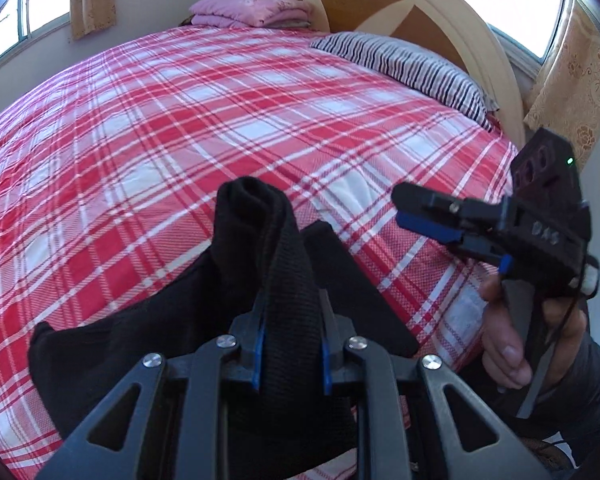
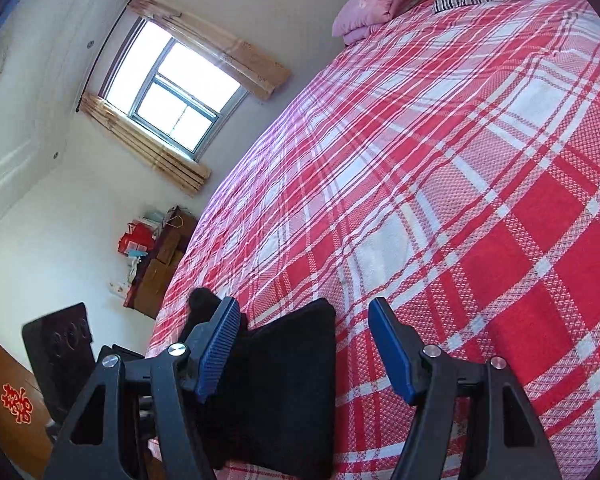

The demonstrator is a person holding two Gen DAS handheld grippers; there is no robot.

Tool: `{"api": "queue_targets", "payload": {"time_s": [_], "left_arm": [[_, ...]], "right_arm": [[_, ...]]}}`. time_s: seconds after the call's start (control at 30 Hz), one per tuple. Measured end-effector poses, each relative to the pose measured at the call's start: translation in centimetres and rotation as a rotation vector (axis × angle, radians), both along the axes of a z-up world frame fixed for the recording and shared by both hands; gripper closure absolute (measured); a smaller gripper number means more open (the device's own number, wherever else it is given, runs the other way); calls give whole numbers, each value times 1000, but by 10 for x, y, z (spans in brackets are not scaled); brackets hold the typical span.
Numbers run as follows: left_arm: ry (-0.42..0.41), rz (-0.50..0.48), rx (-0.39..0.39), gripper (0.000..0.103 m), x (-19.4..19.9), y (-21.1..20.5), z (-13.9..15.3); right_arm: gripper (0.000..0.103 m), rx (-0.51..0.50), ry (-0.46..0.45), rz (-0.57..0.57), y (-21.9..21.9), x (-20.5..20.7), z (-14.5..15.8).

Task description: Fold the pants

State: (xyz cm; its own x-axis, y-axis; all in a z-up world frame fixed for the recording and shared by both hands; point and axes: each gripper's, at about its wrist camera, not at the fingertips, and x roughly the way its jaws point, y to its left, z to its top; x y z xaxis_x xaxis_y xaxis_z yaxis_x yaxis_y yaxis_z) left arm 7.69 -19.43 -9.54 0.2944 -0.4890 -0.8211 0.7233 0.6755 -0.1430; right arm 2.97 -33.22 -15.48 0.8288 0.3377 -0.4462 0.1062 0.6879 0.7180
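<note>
- Pants (image 1: 276, 280), black and soft, lie near the close edge of the bed (image 1: 220, 120), with one bunched part lifted up off the red and white checked sheet.
- Left hand-held gripper (image 1: 292, 354) is pinching that bunched part; the black cloth fills the gap between its blue pads.
- Right hand-held gripper (image 2: 304, 344) is spread wide with nothing in it. It hangs over the flat black part of the pants, not touching.
- I think the step now is to carry the lifted part over and lay it down neatly on the rest.
- To do it well, the pinch should stay tight, and the cloth should come down flat with edges lined up. The free gripper could hold the flat part so it does not slide.
- Writing: the right gripper's body has small raised marks on its side, too blurry to read. A red paper sign (image 2: 18, 402) with Chinese writing is stuck on a brown door.
</note>
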Motion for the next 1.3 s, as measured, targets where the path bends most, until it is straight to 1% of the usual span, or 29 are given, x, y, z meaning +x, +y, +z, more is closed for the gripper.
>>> {"api": "queue_targets", "payload": {"time_s": [0.07, 0.13, 0.2, 0.23, 0.27, 0.3, 0.33, 0.37, 0.43, 0.53, 0.6, 0.63, 0.7, 0.77, 0.83, 0.87, 0.93, 1.0, 1.07, 1.13, 1.2, 1.27, 1.3], "left_arm": [[8, 2, -13, 78, 0, -4, -5], [38, 1, -64, 78, 0, -4, -5], [26, 2, -110, 77, -5, 0, 1], [3, 5, -138, 72, -9, 6, 7], [-13, 4, -159, 63, -13, 11, 11], [-36, 9, -183, 58, -17, 20, 17], [-69, 30, -197, 50, -20, 31, 22], [-111, 57, -199, 46, -22, 42, 26], [-186, 114, -183, 43, -22, 63, 29], [-295, 249, -91, 33, -18, 99, 23], [-350, 341, -7, 32, -11, 123, 10], [-356, 383, 33, 32, -7, 133, 2], [-332, 435, 64, 32, 1, 147, -12], [-295, 463, 55, 31, 8, 156, -23], [-279, 470, 46, 30, 11, 155, -30], [-277, 470, 41, 29, 12, 154, -32], [-283, 468, 40, 28, 12, 152, -33], [-296, 465, 38, 23, 11, 149, -32], [-316, 471, 41, 9, 9, 151, -34], [-336, 472, 52, 5, 10, 153, -39], [-326, 471, 63, 5, 11, 154, -44], [-320, 474, 63, 5, 12, 154, -45], [-321, 476, 60, 5, 12, 155, -44]], "right_arm": [[35, -14, -2, 2, 1, 0, 0], [35, -27, -6, 7, 3, 0, 1], [35, -19, -10, 8, 1, 0, 1], [35, -13, -10, 8, 0, 0, 1], [35, -4, -10, 8, -1, 0, 1], [35, -1, -11, 7, -1, -1, 1], [35, -2, -8, 5, -1, -1, 2], [35, -3, -5, 7, 0, -3, 3], [35, -14, 3, 27, 7, -3, 5], [35, -110, 46, 68, 30, 0, 11], [35, -165, 69, 122, 46, 3, 11], [35, -191, 84, 150, 54, 5, 10], [35, -252, 132, 197, 69, 9, 6], [48, -282, 156, 230, 79, 9, 0], [82, -376, 167, 227, 86, 7, 0], [84, -402, 158, 225, 88, 5, 1], [87, -411, 153, 227, 87, 2, 4], [87, -418, 152, 215, 83, -5, 5], [87, -423, 173, 210, 80, -10, 1], [87, -419, 192, 213, 79, -8, -4], [87, -412, 195, 218, 76, -5, -6], [78, -387, 189, 196, 70, -5, -1], [73, -394, 182, 174, 70, -5, 2]]}}
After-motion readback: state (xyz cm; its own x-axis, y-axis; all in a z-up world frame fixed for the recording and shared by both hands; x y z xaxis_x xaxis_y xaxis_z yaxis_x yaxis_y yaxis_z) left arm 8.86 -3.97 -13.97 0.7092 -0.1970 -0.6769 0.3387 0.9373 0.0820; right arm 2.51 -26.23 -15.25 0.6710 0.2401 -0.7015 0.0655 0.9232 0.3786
